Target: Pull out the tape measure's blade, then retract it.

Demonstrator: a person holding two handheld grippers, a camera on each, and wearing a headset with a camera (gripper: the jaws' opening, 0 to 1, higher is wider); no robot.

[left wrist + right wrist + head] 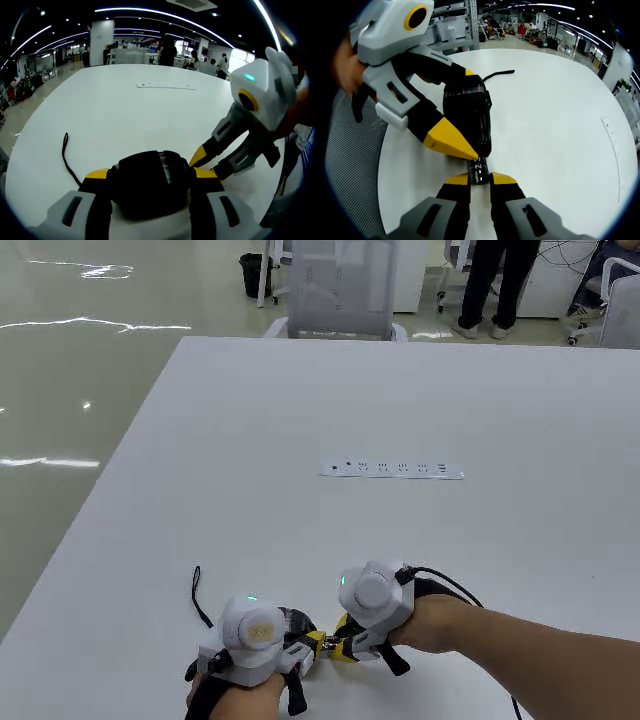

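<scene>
A black tape measure case (150,182) lies at the table's near edge, gripped between the yellow-tipped jaws of my left gripper (150,177), which is shut on it. Its black wrist strap (67,155) trails off to the left on the table. In the right gripper view the case (467,117) sits just ahead, and a short stub of numbered blade (478,172) sticks out of it. My right gripper (480,178) is shut on that blade end. In the head view the two grippers meet tip to tip at the case (300,625), left gripper (300,650), right gripper (338,645).
A white power strip (392,469) lies flat mid-table. A grey mesh chair (340,290) stands at the far edge, with a person's legs (495,285) and a black bin (255,273) beyond. The table (400,400) stretches wide and white ahead.
</scene>
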